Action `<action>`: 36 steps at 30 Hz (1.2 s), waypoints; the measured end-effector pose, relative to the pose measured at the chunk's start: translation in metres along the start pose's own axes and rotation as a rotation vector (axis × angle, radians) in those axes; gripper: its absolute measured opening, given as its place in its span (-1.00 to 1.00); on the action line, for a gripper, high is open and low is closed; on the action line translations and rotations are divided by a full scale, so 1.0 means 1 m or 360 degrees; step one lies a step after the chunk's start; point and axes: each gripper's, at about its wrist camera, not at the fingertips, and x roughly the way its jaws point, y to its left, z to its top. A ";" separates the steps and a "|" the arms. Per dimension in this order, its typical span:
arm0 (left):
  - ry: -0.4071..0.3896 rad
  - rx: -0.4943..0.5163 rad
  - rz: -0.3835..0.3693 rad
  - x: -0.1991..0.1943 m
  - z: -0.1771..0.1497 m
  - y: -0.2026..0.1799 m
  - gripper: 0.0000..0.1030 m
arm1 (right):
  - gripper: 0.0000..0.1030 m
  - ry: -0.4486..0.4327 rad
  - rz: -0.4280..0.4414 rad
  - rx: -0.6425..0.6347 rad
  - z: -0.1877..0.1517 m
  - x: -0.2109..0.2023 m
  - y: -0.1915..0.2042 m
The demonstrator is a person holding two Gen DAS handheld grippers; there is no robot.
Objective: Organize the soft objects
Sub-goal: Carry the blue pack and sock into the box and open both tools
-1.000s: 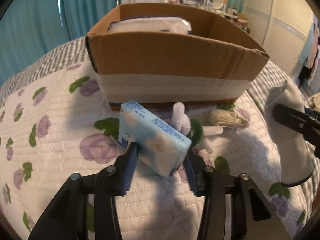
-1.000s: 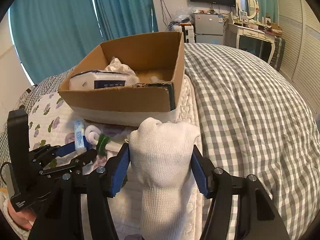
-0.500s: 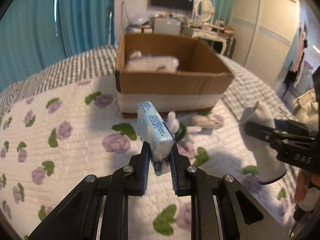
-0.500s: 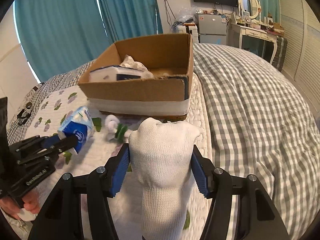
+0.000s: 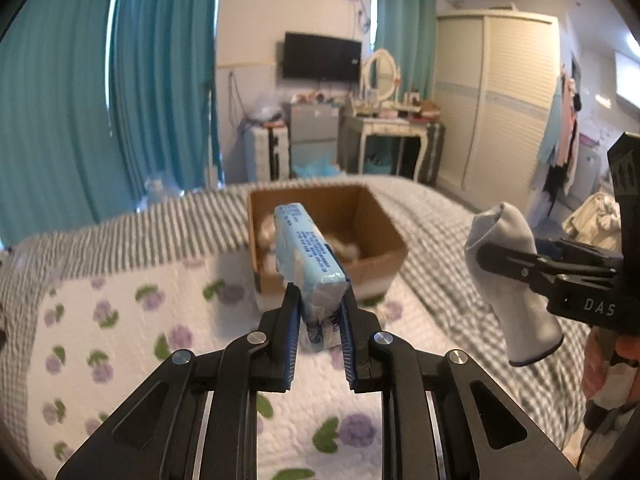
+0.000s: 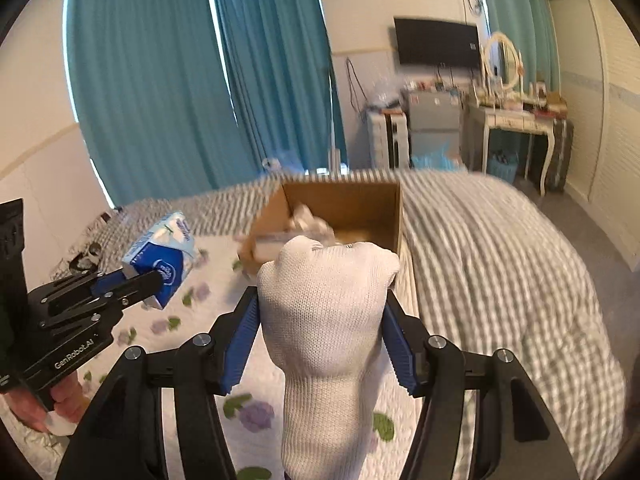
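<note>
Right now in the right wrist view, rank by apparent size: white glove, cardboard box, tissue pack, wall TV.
1. white glove, inflated by nearness to the camera
2. cardboard box
3. tissue pack and wall TV: look alike, unranked

"GenRobot.AI" is printed on the left tongs (image 6: 132,286); "DAS" shows on the right tongs (image 5: 506,260).

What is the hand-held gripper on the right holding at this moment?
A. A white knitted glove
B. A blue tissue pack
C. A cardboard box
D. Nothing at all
A: in the right wrist view the right hand-held gripper has both blue pads pressed against a white knitted glove, while the blue tissue pack sits in the left hand-held gripper.
</note>
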 end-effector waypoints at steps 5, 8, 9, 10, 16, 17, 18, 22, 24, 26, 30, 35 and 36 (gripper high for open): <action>-0.0047 -0.0012 -0.0030 0.004 0.034 0.011 -0.66 | 0.14 -0.0068 -0.0016 -0.0053 0.036 -0.007 0.010; -0.0056 0.0008 -0.0022 0.017 0.050 0.016 -0.66 | 0.14 -0.0095 0.0010 -0.0029 0.058 0.004 0.007; -0.0054 0.0012 -0.0027 0.026 0.056 0.018 -0.66 | 0.14 -0.0098 0.0009 -0.0029 0.067 0.013 0.006; -0.0047 0.0017 -0.0032 0.034 0.061 0.020 -0.66 | 0.14 -0.0096 0.0000 -0.0038 0.073 0.021 0.005; 0.0010 0.0050 -0.0021 0.103 0.082 0.026 -0.66 | 0.14 -0.0063 -0.0025 -0.0079 0.106 0.096 -0.002; 0.0031 0.0062 -0.0015 0.117 0.083 0.026 -0.66 | 0.14 -0.0049 -0.0015 -0.0052 0.110 0.113 -0.006; 0.0054 0.0074 -0.0005 0.133 0.083 0.027 -0.66 | 0.14 -0.0032 -0.0007 -0.0032 0.112 0.127 -0.010; 0.0173 0.0104 -0.0004 0.183 0.075 0.029 -0.66 | 0.14 0.0053 -0.0030 0.0024 0.114 0.190 -0.024; 0.0212 0.0116 -0.0016 0.207 0.069 0.031 -0.66 | 0.14 0.0097 -0.0027 0.0069 0.113 0.217 -0.034; 0.0217 0.0137 -0.0058 0.219 0.066 0.031 -0.65 | 0.15 0.0123 -0.0007 0.0097 0.111 0.236 -0.041; 0.0230 0.0237 0.0001 0.236 0.059 0.024 -0.57 | 0.38 0.0157 -0.0065 0.0114 0.108 0.263 -0.052; 0.0273 0.0204 0.0063 0.243 0.056 0.026 -0.56 | 0.65 0.0080 -0.0092 0.0183 0.109 0.256 -0.064; 0.0290 0.0187 0.0072 0.243 0.058 0.027 -0.56 | 0.65 0.0074 -0.0081 0.0204 0.110 0.250 -0.065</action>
